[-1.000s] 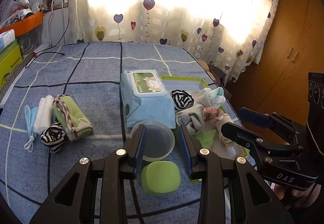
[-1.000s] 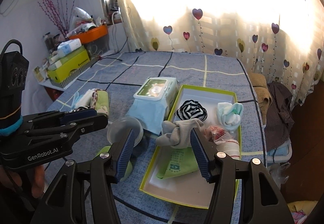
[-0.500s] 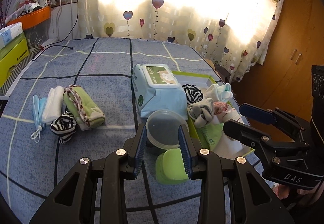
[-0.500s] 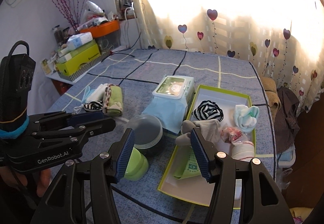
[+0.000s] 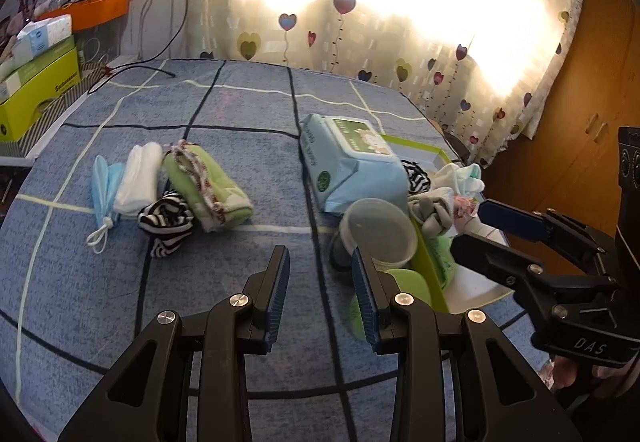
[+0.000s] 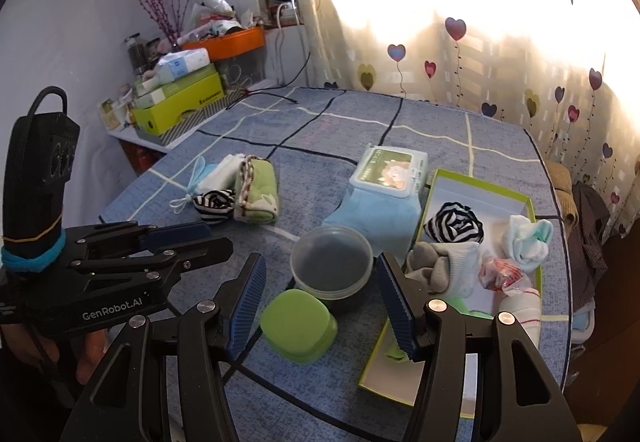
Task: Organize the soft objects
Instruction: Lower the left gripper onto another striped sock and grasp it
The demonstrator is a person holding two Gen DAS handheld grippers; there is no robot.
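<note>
A blue bedspread (image 6: pixel 344 130) with a dark and pale grid covers the bed, with a heart-print curtain (image 6: pixel 500 54) glowing behind it. Nearest, both hand-held grippers hover above the cloth with nothing between their blue pads. The left hand-held gripper (image 5: pixel 320 278) is released over bare bedspread; a second ago the clear tub sat between its fingers, and now the view has slid left so the tub lies off its right finger. The right hand-held gripper (image 6: pixel 320 298) is also released and has drifted left, so it now frames the green square case (image 6: pixel 298 326) and the clear round tub (image 6: pixel 332 262) instead of the grey sock. Just right of these lies the green-rimmed box (image 6: pixel 532 234), holding the grey sock (image 6: pixel 440 266), a striped bundle (image 6: pixel 454 224), a mint-and-white sock (image 6: pixel 526 238), a red-patterned wrapped piece (image 6: pixel 502 274) and a white roll (image 6: pixel 520 306). Behind the tub, touching the box's left wall, is the blue wet-wipe pack (image 6: pixel 384 186). Further left sits a separate cluster: a second striped sock (image 5: pixel 166 218), a rolled green cloth (image 5: pixel 208 186), a white folded cloth (image 5: pixel 138 178) and a blue face mask (image 5: pixel 104 186). At the far left, a shelf carries a lime-green carton (image 6: pixel 180 102) and an orange tray (image 6: pixel 228 42).
</note>
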